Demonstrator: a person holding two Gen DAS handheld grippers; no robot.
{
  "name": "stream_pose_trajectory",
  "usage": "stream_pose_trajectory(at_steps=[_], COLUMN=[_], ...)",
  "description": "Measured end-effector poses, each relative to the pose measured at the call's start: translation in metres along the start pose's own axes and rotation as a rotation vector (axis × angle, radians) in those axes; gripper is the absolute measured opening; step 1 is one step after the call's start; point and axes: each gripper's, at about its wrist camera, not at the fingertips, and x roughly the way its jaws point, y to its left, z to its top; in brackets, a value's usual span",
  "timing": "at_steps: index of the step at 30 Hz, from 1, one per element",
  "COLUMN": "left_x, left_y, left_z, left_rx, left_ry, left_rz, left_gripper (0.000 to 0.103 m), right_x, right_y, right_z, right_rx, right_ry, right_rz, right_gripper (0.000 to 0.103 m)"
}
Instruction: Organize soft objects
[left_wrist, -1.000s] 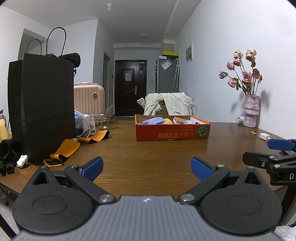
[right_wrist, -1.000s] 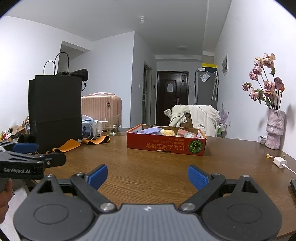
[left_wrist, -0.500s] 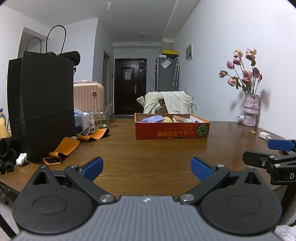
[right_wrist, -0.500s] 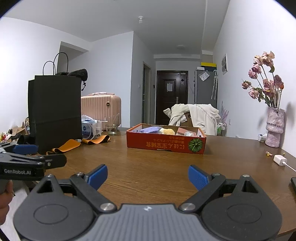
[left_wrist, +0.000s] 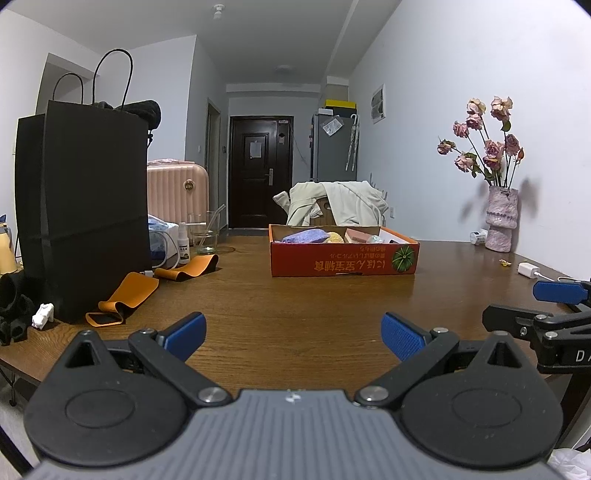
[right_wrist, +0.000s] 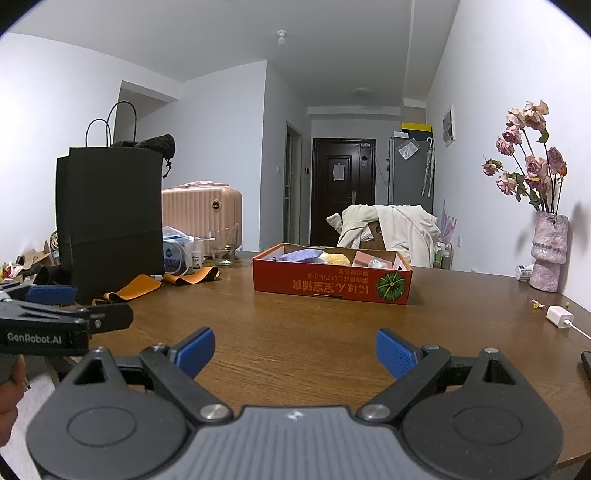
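Orange box (left_wrist: 344, 254) of soft objects (left_wrist: 304, 236) sits slightly lower ahead of your spread, empty left gripper (left_wrist: 293, 334) and right gripper (right_wrist: 294, 352), so nothing is settled.

Table (left_wrist: 295, 306): brown wood grain, centre of frame. Box (left_wrist: 343, 260): red-orange, yellow upside-down lettering, green striped pumpkin print at its right end. Contents: purple piece (left_wrist: 304, 235), yellow piece (left_wrist: 334, 237), pink piece (left_wrist: 360, 233). Left of frame: matt black paper bag (left_wrist: 85, 206); orange bands (left_wrist: 129, 295) with dark inner faces lie at its foot. Suitcase (left_wrist: 177, 192): ribbed pale pink. Door (left_wrist: 260, 170): dark brown. Right of frame: mottled pink vase (left_wrist: 501, 218) with faded pink roses (left_wrist: 487, 147). Left gripper (left_wrist: 291, 332) and right gripper (right_wrist: 293, 350): black bodies, blue ribbed pads.
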Motion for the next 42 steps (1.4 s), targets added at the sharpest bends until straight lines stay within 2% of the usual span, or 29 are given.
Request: stream_pose_trajectory(at_steps=[42], left_x=[-0.0003], left_y=[-0.0048], left_z=[-0.0034], left_rx=[-0.001], left_ry=[0.007], left_rz=[0.013], left_gripper=[0.103], right_x=[0.0031], right_y=[0.0015], right_z=[-0.0049], right_rx=[0.002], right_ry=[0.009], right_rz=[-0.006], right_gripper=[0.094])
